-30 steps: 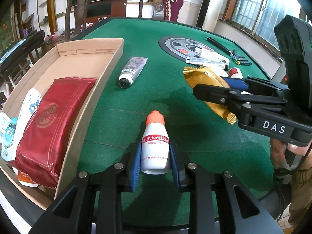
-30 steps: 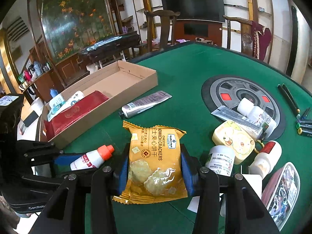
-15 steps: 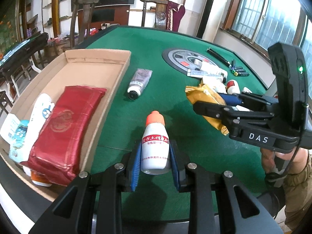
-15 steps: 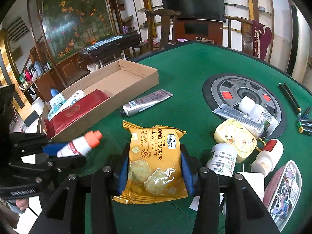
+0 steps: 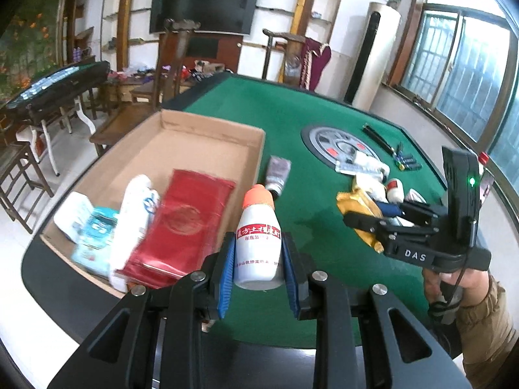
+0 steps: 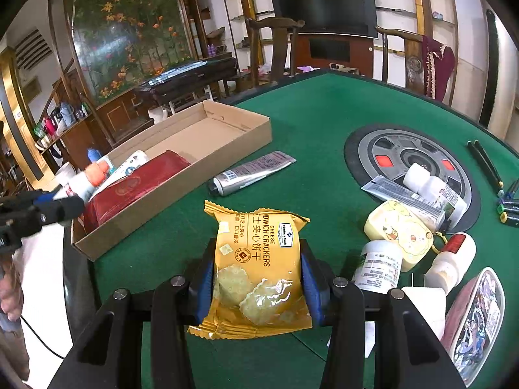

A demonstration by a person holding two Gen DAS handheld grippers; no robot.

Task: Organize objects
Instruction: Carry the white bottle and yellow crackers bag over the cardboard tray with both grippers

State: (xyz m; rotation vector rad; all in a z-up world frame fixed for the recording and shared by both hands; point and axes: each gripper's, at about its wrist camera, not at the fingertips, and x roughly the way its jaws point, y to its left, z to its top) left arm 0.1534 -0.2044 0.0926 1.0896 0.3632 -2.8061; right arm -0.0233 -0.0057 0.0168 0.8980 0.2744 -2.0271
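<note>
Left gripper [image 5: 258, 256] is clamped on the white bottle [image 5: 258, 243], held off the green table [image 5: 301, 120] beside the cardboard box [image 5: 207, 129]; best to clear the near wall and lower it into the bare far end. Right gripper [image 6: 258, 287] pinches the cracker packet [image 6: 256, 265], and only its view shows the remaining clutter by the grey disc [image 6: 373, 146].

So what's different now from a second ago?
The left gripper has lifted the white bottle off the green table and carried it toward the cardboard box, still clamped on it. The right gripper has stayed put, holding the cracker packet. Nothing else moved.
</note>
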